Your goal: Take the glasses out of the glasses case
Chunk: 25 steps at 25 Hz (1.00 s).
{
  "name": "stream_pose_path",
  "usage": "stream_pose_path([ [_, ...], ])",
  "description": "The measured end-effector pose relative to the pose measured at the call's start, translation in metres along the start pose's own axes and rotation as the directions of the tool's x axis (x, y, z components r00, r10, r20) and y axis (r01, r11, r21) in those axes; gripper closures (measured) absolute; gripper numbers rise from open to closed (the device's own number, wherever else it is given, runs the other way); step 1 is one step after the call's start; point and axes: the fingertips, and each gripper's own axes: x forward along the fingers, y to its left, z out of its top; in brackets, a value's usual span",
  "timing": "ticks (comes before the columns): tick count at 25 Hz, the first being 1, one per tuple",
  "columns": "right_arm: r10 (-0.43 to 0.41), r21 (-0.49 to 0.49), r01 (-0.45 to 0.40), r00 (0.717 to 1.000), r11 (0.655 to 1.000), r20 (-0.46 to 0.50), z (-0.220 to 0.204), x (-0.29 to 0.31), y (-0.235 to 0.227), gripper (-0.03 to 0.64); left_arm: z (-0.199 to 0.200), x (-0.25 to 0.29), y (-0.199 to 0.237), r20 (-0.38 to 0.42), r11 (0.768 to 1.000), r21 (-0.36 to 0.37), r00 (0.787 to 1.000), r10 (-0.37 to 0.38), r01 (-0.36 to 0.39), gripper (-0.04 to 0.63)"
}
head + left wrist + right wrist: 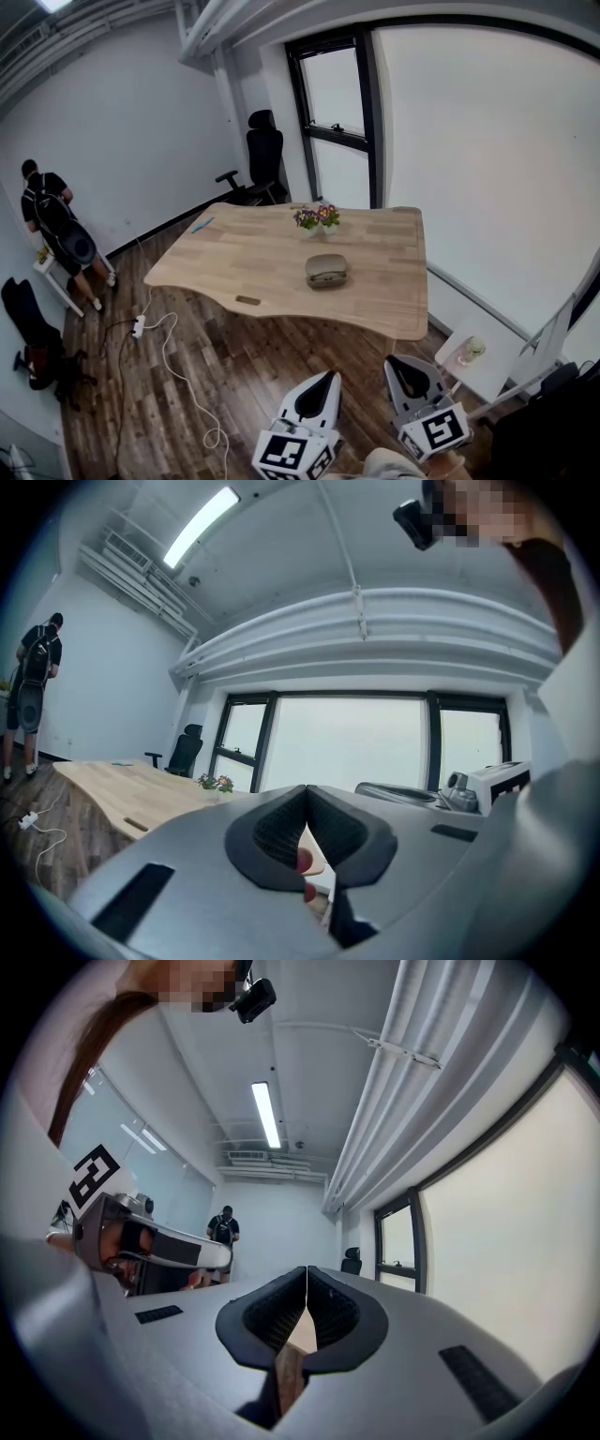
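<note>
A closed grey-green glasses case [326,270] lies in the middle of the wooden table [234,262]; no glasses show. My left gripper [329,375] and right gripper [397,361] are held low, well short of the table's near edge and far from the case. Both point upward toward the room. In the left gripper view the left gripper [307,790] has its jaws pressed together with nothing between them. In the right gripper view the right gripper [307,1270] is likewise shut and empty.
A small pot of flowers [317,218] stands behind the case, and a blue item [202,225] lies at the table's far left. A black office chair [262,155] is by the window. A person with a backpack [56,230] stands at the left wall. A white cable [178,375] runs across the floor.
</note>
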Motion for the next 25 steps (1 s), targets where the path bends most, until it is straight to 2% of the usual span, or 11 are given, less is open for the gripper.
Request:
stream_pose_path([
  [12,0.016,0.003,-0.016,1.0,1.0,0.005,-0.009,0.035,-0.02,0.615,-0.002,0.037,0.016,-0.008,1.0,-0.012,1.0,-0.01,0.01,0.595],
  [25,0.041,0.01,-0.041,0.999,0.999,-0.007,-0.029,0.094,-0.055,0.615,0.001,0.096,0.051,-0.014,1.0,-0.014,1.0,0.015,-0.015,0.595],
])
